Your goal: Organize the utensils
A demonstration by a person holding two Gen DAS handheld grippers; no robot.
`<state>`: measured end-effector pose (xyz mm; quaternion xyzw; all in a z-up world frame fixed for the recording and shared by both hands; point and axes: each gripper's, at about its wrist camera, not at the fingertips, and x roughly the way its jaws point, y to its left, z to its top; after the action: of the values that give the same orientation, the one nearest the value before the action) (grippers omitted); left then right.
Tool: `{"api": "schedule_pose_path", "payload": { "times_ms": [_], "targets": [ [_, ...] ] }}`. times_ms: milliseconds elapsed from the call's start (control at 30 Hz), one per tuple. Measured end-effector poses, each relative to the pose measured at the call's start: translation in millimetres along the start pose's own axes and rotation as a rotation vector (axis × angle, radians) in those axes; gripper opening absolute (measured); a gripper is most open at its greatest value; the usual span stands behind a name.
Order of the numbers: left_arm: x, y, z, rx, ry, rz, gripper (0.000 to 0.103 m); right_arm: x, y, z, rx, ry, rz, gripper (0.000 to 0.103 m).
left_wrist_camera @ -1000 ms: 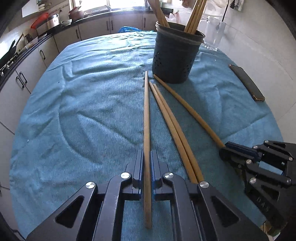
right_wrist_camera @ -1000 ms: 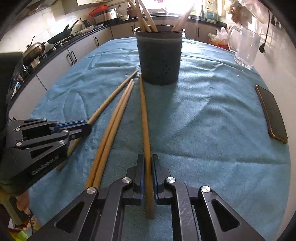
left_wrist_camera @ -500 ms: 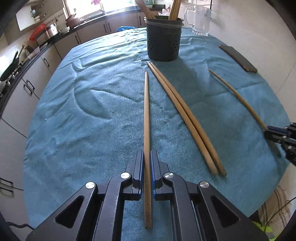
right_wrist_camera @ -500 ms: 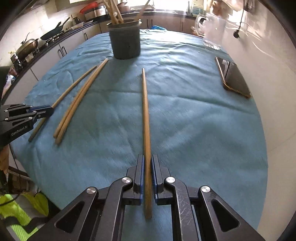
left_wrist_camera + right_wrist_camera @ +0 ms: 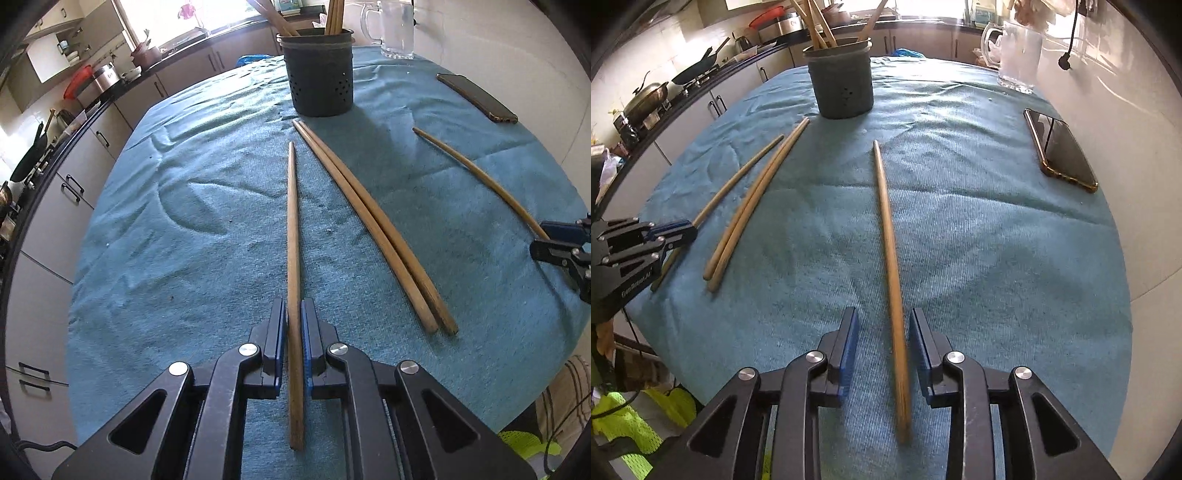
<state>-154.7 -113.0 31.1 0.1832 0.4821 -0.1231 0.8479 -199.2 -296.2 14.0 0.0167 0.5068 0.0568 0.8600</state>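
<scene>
We count four loose wooden chopsticks on the teal cloth [image 5: 979,240], plus several more standing in one dark perforated utensil holder [image 5: 842,86] at the far end; their number we cannot fix. Left to right in the right wrist view: the left gripper [image 5: 685,230], lettered with a brand we can only partly read ("Gen…"), pinches the near part of a single chopstick [image 5: 738,177], and in its own view the blue pads sit narrowly on either side of that stick with a hairline gap on one side. Next lies a touching pair of chopsticks [image 5: 757,195], flat on the cloth and unheld, tips toward the holder. Then the fourth chopstick [image 5: 886,229], blurred at its near end, between the right gripper [image 5: 882,332], whose jaws have just been opening; the pads stand clear of it. Far right: one glass mug [image 5: 1015,51] and one phone [image 5: 1062,151], dark screen up.
</scene>
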Motion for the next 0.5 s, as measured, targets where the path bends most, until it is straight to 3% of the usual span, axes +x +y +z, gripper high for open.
{"api": "schedule_pose_path", "payload": {
  "times_ms": [300,400,500],
  "targets": [
    [-1,6,1,0.008,-0.006,0.022,0.017,7,-4,11,0.015,-0.001,0.002,0.031],
    [-7,16,5,-0.014,-0.022,0.004,0.019,8,-5,16,0.018,0.000,-0.004,0.031],
    [-10,33,16,-0.072,-0.038,-0.043,0.029,13,-8,27,0.033,0.006,-0.006,0.031]
  ]
}}
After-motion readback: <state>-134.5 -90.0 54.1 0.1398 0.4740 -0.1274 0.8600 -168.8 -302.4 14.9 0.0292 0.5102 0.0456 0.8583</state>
